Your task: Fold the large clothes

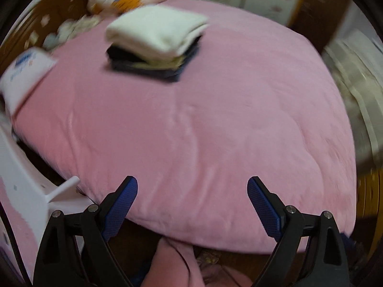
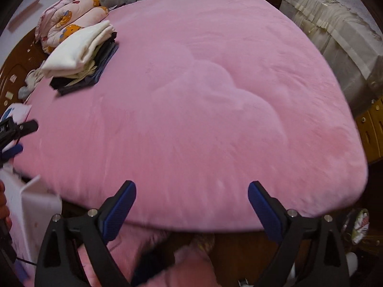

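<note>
A stack of folded clothes (image 1: 155,45), white on top and dark blue below, lies on the pink bed (image 1: 203,131) at the far left. It also shows in the right wrist view (image 2: 79,57) on the bed (image 2: 203,107). My left gripper (image 1: 192,186) is open and empty above the bed's near edge. My right gripper (image 2: 191,189) is open and empty above the near edge too. The left gripper's fingers (image 2: 14,138) show at the left edge of the right wrist view. Pink cloth (image 2: 155,263) lies below the bed's edge under my grippers.
A rolled cartoon-print quilt (image 2: 69,24) lies at the bed's far left corner. A white stand (image 1: 26,191) and a white package (image 1: 26,71) are at the left. A cloth-covered cabinet (image 2: 335,47) stands to the right. A wooden headboard (image 2: 14,67) runs along the left.
</note>
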Action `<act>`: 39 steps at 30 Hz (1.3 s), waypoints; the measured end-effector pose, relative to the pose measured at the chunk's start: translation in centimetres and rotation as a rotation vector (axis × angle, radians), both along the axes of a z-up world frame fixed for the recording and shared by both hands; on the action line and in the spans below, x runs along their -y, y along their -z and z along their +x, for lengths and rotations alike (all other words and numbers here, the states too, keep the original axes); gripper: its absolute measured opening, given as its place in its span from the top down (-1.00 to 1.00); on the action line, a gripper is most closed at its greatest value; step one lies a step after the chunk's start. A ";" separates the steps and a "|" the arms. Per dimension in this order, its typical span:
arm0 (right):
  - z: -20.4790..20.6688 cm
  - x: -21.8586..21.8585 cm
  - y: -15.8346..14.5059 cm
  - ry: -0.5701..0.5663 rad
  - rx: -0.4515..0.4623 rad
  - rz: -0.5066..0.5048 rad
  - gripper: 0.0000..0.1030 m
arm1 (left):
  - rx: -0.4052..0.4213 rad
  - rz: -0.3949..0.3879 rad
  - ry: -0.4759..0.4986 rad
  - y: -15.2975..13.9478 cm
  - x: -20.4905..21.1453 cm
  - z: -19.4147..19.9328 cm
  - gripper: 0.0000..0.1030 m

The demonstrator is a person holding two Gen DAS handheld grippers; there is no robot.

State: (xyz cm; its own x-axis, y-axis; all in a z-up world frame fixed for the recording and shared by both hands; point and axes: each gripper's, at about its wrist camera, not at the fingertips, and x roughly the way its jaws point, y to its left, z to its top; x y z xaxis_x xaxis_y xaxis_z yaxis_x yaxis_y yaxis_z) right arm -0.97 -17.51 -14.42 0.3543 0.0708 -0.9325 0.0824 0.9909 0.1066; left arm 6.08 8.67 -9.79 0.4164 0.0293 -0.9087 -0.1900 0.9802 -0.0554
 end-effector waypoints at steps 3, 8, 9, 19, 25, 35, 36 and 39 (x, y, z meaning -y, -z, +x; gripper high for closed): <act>-0.8 0.1 -3.6 0.007 0.007 0.004 -0.85 | 0.025 0.034 0.061 -3.5 3.1 -2.4 -0.79; -0.7 0.7 -9.0 0.045 0.068 0.046 -0.85 | 0.056 0.056 0.138 -8.2 6.4 -4.3 -0.79; -0.7 0.5 -10.1 0.044 0.091 0.030 -0.85 | 0.062 0.069 0.157 -9.0 6.9 -4.3 -0.79; -2.8 -0.3 -15.8 0.071 0.260 -0.044 -0.85 | 0.159 0.123 0.249 -12.9 10.1 -6.4 -0.79; -3.4 -0.6 -15.7 0.090 0.268 -0.005 -0.85 | 0.172 0.108 0.224 -13.0 8.8 -7.2 -0.79; -4.1 -1.3 -15.0 0.073 0.256 -0.006 -1.00 | 0.180 0.066 0.160 -12.3 7.4 -8.6 -0.98; -4.4 -1.3 -15.0 0.078 0.262 -0.007 -1.00 | 0.183 0.072 0.161 -12.2 7.6 -8.7 -0.98; -4.9 -0.9 -15.1 0.097 0.285 -0.004 -1.00 | 0.189 0.084 0.168 -12.2 7.9 -8.9 -0.98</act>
